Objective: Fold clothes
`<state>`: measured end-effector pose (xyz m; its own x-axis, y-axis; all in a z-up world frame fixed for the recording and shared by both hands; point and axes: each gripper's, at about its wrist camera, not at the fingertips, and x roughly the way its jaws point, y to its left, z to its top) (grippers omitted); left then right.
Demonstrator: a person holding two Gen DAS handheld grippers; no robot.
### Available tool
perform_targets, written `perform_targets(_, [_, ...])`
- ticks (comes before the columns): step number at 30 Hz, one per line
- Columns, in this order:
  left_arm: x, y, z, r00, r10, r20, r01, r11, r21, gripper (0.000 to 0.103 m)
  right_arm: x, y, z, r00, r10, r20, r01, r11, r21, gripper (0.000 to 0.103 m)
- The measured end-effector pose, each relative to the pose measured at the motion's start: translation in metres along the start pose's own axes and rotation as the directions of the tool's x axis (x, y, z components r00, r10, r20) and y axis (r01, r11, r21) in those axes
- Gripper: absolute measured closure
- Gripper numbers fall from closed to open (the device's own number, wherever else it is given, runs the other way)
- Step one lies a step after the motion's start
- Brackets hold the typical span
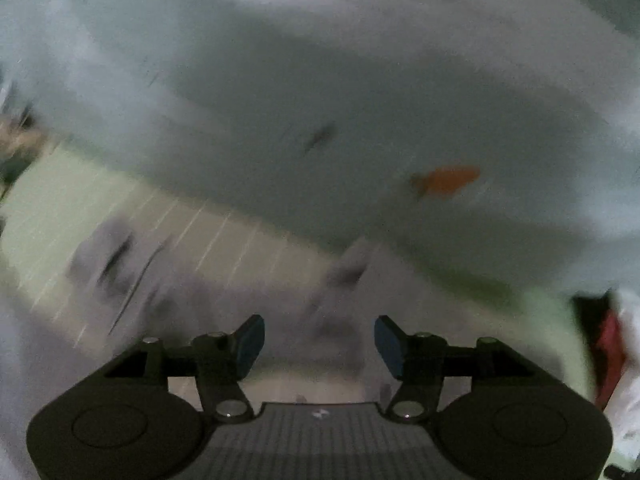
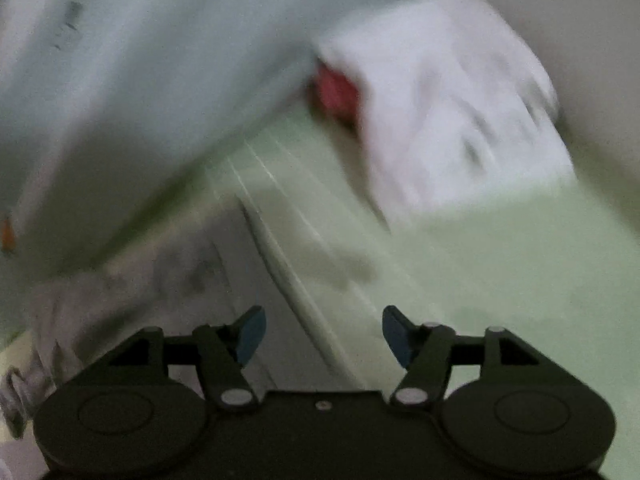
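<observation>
Clothes: a soft pale-blue garment (image 1: 320,92) billows, blurred, ahead of the left gripper (image 1: 319,346) and right gripper (image 2: 324,336); both jaws spread, empty, above the smooth green surface (image 2: 500,264).

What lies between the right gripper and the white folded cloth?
In the right wrist view, only bare pale green surface separates the right gripper from the white folded cloth.

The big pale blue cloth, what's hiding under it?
Under the big pale blue cloth a green surface shows, running beneath its edge. A red thing peeks out beside a white folded garment. Whatever else lies beneath is covered.
</observation>
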<state>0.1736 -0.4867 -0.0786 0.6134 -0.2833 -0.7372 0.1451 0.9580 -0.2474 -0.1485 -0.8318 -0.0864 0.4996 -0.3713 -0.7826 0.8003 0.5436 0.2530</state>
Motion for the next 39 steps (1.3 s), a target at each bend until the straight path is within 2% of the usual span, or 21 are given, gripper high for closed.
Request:
perform_targets(2, [-0.004,0.016,-0.019,0.998,0.035,-0.046,-0.036,0.999,-0.018,0.041,-0.003,-0.015,-0.022,0.998,-0.03,-0.06,0.035,0.997,0.075,0.037])
perform_targets(6, [-0.025,0.054,-0.051,0.991,0.078,-0.108,-0.087,0.993,-0.079,0.041,-0.007,-0.03,-0.053,0.99,0.031,-0.137,-0.005,0.982,0.188,0.03])
perform_targets(8, [-0.037,0.071,-0.06,0.989,0.091,-0.12,-0.105,0.988,-0.116,0.041,0.001,-0.03,-0.061,0.983,0.066,-0.174,-0.03,0.979,0.202,0.03])
perform_targets(9, [-0.043,0.079,-0.065,0.987,0.097,-0.126,-0.114,0.984,-0.135,0.041,0.004,-0.028,-0.063,0.982,0.076,-0.175,-0.042,0.98,0.193,0.026])
perform_targets(11, [-0.054,0.095,-0.073,0.985,0.111,-0.135,-0.133,0.976,-0.173,0.041,0.005,-0.019,-0.063,0.98,0.078,-0.18,-0.051,0.987,0.153,0.026])
perform_targets(13, [-0.066,0.109,-0.077,0.983,0.132,-0.127,-0.157,0.964,-0.214,0.041,0.008,-0.012,-0.063,0.98,0.071,-0.186,-0.052,0.993,0.104,0.032])
perform_targets(14, [-0.072,0.117,-0.079,0.982,0.144,-0.122,-0.169,0.958,-0.233,0.041,0.009,-0.008,-0.063,0.98,0.07,-0.188,-0.056,0.995,0.079,0.04])
perform_targets(16, [-0.085,0.132,-0.082,0.98,0.169,-0.11,-0.193,0.944,-0.268,0.041,0.012,0.0,-0.063,0.978,0.062,-0.2,-0.066,0.998,-0.017,0.065])
perform_targets(17, [-0.091,0.14,-0.083,0.978,0.18,-0.106,-0.203,0.936,-0.287,0.041,0.015,0.003,-0.061,0.971,0.073,-0.228,-0.087,0.995,-0.051,0.097])
perform_targets(18, [-0.096,0.15,-0.084,0.976,0.189,-0.106,-0.213,0.927,-0.309,0.04,0.017,0.006,-0.059,0.963,0.083,-0.256,-0.108,0.991,-0.083,0.1])
perform_targets(19, [-0.101,0.16,-0.084,0.973,0.203,-0.105,-0.227,0.918,-0.327,0.04,0.01,0.006,-0.053,0.961,0.116,-0.25,-0.136,0.989,-0.066,0.1])
perform_targets(20, [-0.106,0.171,-0.083,0.969,0.224,-0.104,-0.246,0.907,-0.341,0.04,-0.005,0.006,-0.045,0.968,0.142,-0.207,-0.159,0.985,-0.066,0.1])
perform_targets(21, [-0.112,0.182,-0.083,0.963,0.25,-0.1,-0.269,0.895,-0.354,0.04,-0.028,0.0,-0.035,0.972,0.199,-0.125,-0.203,0.979,-0.02,0.101])
perform_targets(22, [-0.12,0.196,-0.083,0.955,0.281,-0.096,-0.296,0.88,-0.371,0.04,-0.051,-0.006,-0.024,0.967,0.251,-0.04,-0.25,0.968,0.022,0.101])
perform_targets(23, [-0.127,0.21,-0.083,0.946,0.31,-0.093,-0.321,0.862,-0.392,0.04,-0.064,-0.018,-0.018,0.964,0.264,0.008,-0.264,0.959,0.101,0.101])
perform_targets(26, [-0.144,0.257,-0.083,0.922,0.374,-0.104,-0.376,0.795,-0.476,0.04,-0.063,-0.041,-0.015,0.997,0.075,0.03,-0.079,0.987,0.137,0.102])
perform_targets(29, [-0.153,0.3,-0.084,0.9,0.413,-0.137,-0.418,0.736,-0.533,0.04,-0.061,-0.034,-0.024,0.999,0.045,0.015,-0.047,0.99,0.132,0.102])
perform_targets(34, [-0.148,0.363,-0.076,0.866,0.469,-0.176,-0.481,0.68,-0.553,0.04,-0.056,-0.023,-0.04,1.0,-0.005,-0.01,0.006,0.993,0.122,0.102])
perform_targets(39, [-0.128,0.413,-0.062,0.853,0.484,-0.197,-0.5,0.649,-0.573,0.042,-0.053,-0.01,-0.043,0.999,-0.048,-0.005,0.048,0.978,0.204,0.102])
